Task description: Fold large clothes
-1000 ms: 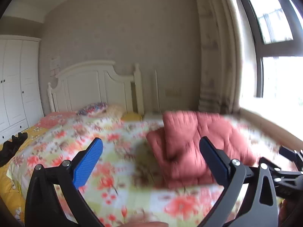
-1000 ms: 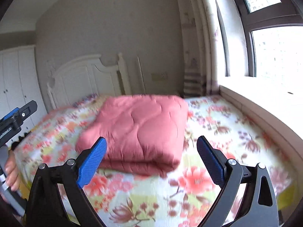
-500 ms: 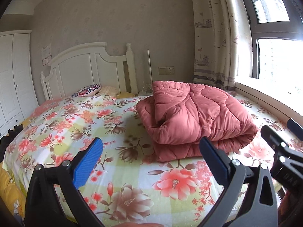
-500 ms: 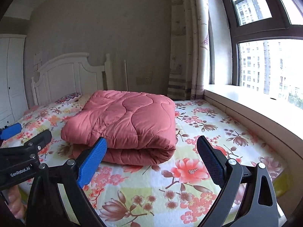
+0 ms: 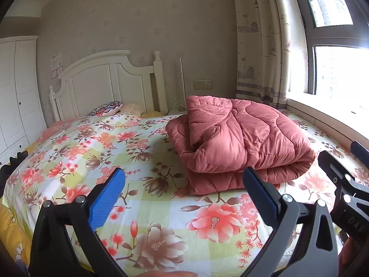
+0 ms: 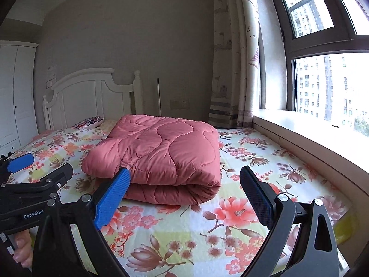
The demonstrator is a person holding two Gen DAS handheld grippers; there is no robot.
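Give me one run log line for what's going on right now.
quilt: folded on bed | left hand-held gripper: open, empty | right hand-held gripper: open, empty, short of quilt

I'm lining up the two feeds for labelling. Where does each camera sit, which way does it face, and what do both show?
Left wrist: sits on the left claw, facing the folded pink quilt and white headboard; its open blue fingers and the right claw at the right edge show.
Right wrist: sits on the right claw, facing the quilt's folded edge and window; its open fingers, the left claw at the left and a hand show.
Shared: quilt, floral bed sheet, headboard, curtain.
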